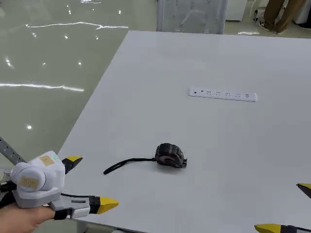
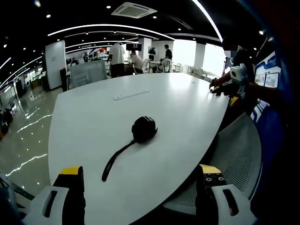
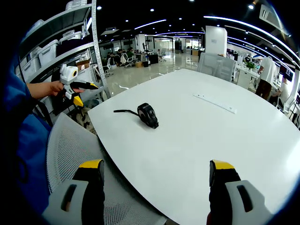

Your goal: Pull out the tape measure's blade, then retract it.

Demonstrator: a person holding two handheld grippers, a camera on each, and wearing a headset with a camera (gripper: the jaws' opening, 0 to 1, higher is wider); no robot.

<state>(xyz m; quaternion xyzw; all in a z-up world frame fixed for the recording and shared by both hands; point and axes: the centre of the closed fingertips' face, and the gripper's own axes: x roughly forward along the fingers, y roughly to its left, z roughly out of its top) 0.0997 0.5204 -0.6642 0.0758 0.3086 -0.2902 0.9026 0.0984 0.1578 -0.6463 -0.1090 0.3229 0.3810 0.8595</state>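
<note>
While both of my tools hang at the near edge of the white table [image 1: 194,63], the tape measure [image 1: 171,156] sits on the tabletop ahead of them, roughly between the two and well apart from each. My left gripper [image 1: 90,182] has its yellow-tipped jaws spread wide with nothing between them. My right gripper [image 1: 285,208], low at the right corner of the head view, is just as wide and just as empty. The dark case lies with its black wrist strap [image 1: 127,163] trailing flat across the table toward my left side, so case and strap together make one long line running left to right in front of me. I judge the left gripper to be the nearer of the two, and the strap's free end lies nearer to it than the case does. Straps usually leave the back of a case, so I would guess the blade's mouth faces my right, though I cannot make out the hook in any view. That would suit pinning the case with the left and drawing the blade with the right. No brand or lettering can be read on the case; the white power strip [image 1: 222,94] farther back carries marks too small to read
</note>
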